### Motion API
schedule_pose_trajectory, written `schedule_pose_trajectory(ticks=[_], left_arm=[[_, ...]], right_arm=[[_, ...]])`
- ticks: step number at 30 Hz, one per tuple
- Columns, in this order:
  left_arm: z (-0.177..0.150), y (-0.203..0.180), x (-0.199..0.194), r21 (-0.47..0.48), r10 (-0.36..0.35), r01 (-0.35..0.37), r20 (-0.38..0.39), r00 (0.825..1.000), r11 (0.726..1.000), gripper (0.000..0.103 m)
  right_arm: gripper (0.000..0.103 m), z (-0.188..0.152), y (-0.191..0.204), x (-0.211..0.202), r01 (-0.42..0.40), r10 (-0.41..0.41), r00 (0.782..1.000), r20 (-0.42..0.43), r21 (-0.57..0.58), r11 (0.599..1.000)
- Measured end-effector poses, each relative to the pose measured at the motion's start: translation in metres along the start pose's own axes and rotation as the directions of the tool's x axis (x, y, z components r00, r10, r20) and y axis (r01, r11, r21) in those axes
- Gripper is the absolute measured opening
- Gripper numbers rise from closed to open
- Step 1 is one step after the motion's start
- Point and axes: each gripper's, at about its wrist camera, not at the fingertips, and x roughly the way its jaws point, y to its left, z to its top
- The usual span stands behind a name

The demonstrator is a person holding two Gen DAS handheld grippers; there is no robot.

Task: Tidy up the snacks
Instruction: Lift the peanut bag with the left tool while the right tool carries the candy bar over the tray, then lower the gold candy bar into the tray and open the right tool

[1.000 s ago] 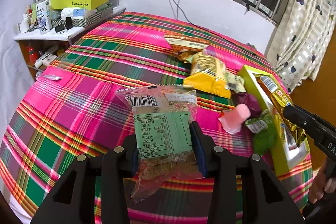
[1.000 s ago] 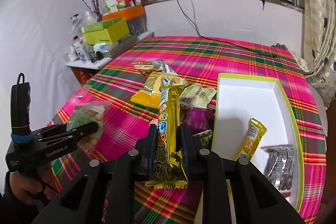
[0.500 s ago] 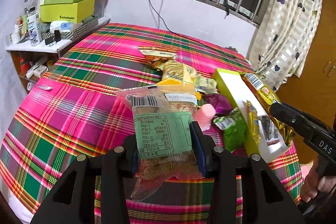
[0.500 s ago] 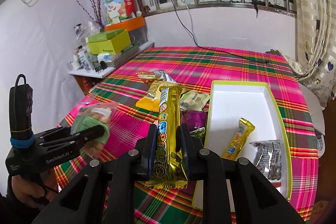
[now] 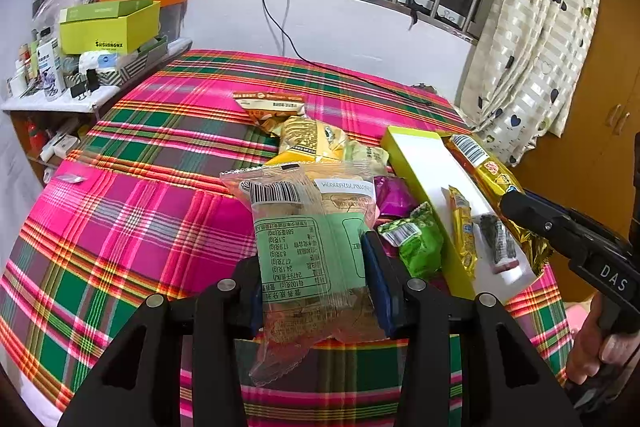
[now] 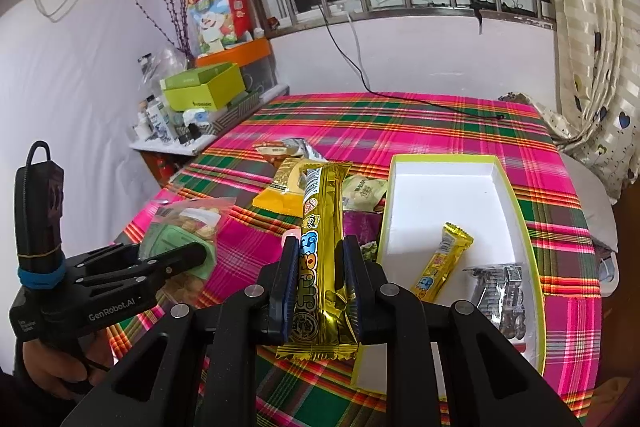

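My left gripper [image 5: 314, 267] is shut on a clear and green snack packet [image 5: 308, 227], held above the plaid table; it also shows in the right wrist view [image 6: 180, 239]. My right gripper [image 6: 318, 267] is shut on a long gold snack bar [image 6: 324, 239], held upright just left of the lime-rimmed white box [image 6: 448, 195]. The box holds a small gold bar [image 6: 442, 263] and a silver-black packet [image 6: 500, 291]. Loose snacks lie left of the box: a yellow bag [image 5: 312, 143], an orange packet [image 5: 268, 107], a purple one [image 5: 394, 193], a green one [image 5: 416, 243].
A cluttered shelf with a lime box [image 5: 108, 31] stands at the table's far left. A black cable [image 6: 400, 99] runs across the far side of the plaid cloth [image 5: 140, 211]. A curtain [image 5: 532, 39] hangs at the right. A small wrapper [image 5: 70, 179] lies near the left edge.
Both grippers have risen and pulled back a little with their snacks still held. The box and the loose snacks now show from higher up.
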Motion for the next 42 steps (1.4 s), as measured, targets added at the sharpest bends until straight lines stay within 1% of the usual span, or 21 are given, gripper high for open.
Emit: schedule_pose_trajectory(ticks=[7,11,19,25,31,42], left_arm=[[0.001,-0.009,0.004,0.016,-0.015,0.015,-0.009,1.0,1.0,0.043],[0.003,-0.014,0.007,0.027,-0.027,0.027,-0.016,1.0,0.999,0.043],[0.009,-0.033,0.015,0.058,-0.051,0.052,-0.022,0.998,0.997,0.043],[0.013,-0.045,0.022,0.077,-0.067,0.069,-0.03,0.997,0.995,0.043],[0.018,-0.051,0.032,0.083,-0.067,0.07,-0.042,0.997,0.994,0.043],[0.035,-0.063,0.056,0.1,-0.075,0.081,-0.062,0.995,0.992,0.043]], right_arm=[[0.019,-0.002,-0.007,-0.003,0.006,-0.007,1.0,0.004,0.014,1.0],[0.019,-0.002,-0.017,-0.006,0.023,-0.023,1.0,0.01,0.034,0.999],[0.019,-0.003,-0.057,-0.015,0.086,-0.089,0.996,0.023,0.103,0.991],[0.019,0.0,-0.089,-0.012,0.138,-0.141,0.99,0.015,0.136,0.981],[0.019,0.008,-0.113,0.005,0.168,-0.168,0.986,-0.012,0.138,0.976],[0.019,0.021,-0.142,0.058,0.212,-0.204,0.975,-0.087,0.103,0.972]])
